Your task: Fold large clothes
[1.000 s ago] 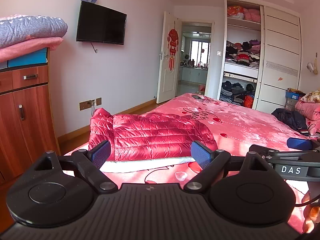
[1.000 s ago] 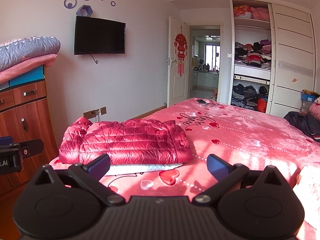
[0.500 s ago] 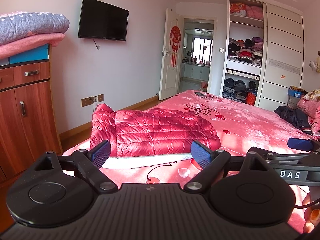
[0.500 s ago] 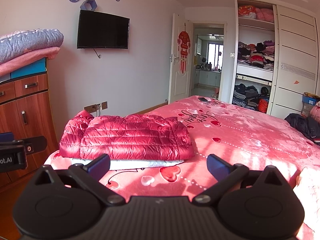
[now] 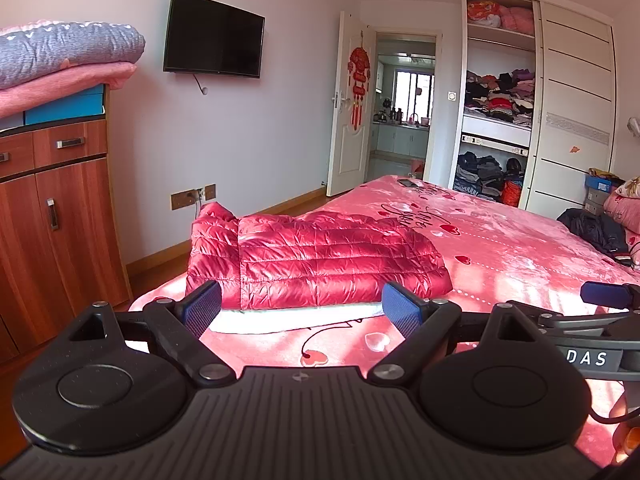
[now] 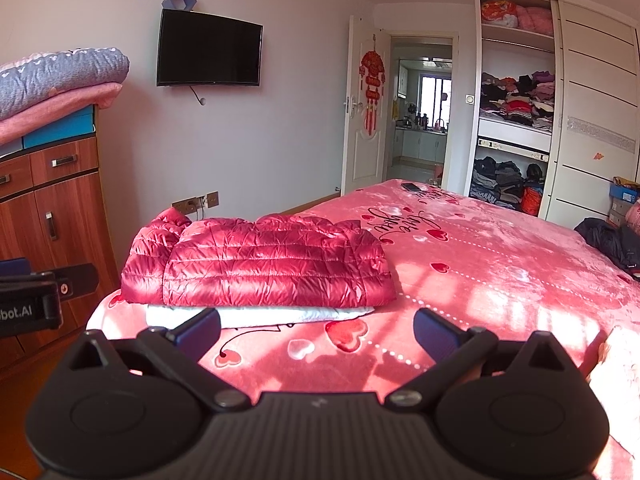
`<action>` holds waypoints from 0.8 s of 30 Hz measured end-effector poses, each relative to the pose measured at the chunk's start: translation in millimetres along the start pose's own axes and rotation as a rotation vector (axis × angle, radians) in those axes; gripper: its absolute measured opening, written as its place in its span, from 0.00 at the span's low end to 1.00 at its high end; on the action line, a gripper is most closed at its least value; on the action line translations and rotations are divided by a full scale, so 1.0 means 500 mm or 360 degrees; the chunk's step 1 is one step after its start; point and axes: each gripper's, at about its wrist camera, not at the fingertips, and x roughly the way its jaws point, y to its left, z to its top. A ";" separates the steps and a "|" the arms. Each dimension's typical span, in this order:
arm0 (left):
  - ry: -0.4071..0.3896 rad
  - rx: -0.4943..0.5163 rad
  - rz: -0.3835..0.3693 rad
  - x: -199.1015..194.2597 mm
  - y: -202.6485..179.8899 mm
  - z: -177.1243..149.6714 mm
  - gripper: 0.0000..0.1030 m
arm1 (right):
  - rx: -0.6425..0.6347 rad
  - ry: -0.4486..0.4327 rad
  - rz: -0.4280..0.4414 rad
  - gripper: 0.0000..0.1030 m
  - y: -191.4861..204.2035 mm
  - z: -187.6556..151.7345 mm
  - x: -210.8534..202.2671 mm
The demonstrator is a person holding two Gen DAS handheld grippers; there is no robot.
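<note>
Pink bedding printed with hearts covers the one bed [image 5: 500, 248] that fills the lower part of both views, sunlit in patches. Nearest the cameras are the two grippers: the left gripper [image 5: 302, 312] has its two blue-padded fingers [image 5: 200, 312] spread wide with nothing between them, and the right gripper [image 6: 316, 330] is likewise spread and empty; each hovers over the near edge of the bed, touching no cloth. Just beyond their fingertips lies one white folded cloth [image 6: 256, 316], flat on the bedding, and on top of it rests the one red puffer jacket [image 5: 320, 260], folded into a long quilted bundle with its hood end toward the left (the white edge shows only along the near side). From the left gripper the jacket sits straight ahead, spanning the gap between the fingers and running a little past them; from the right gripper it sits ahead and to the left [image 6: 260, 264]. Farther right on the bed is one dark garment [image 5: 592, 228] in a heap. Against the left wall stands one wooden cabinet [image 5: 60, 208] with two folded blankets [image 5: 60, 60] stacked above it. Beyond, one black television [image 5: 214, 42] hangs on the wall, one white door [image 5: 348, 128] stands open, and one open wardrobe [image 5: 498, 96] holds piled clothes.
</note>
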 end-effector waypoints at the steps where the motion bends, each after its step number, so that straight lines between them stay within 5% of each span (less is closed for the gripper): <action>1: -0.0002 -0.0002 0.0001 0.000 0.000 0.000 1.00 | 0.0005 0.0000 0.0000 0.99 -0.002 0.000 0.000; 24: 0.0061 -0.0003 0.0034 0.017 -0.002 -0.001 1.00 | 0.0021 0.0044 0.0018 0.99 -0.005 -0.010 0.017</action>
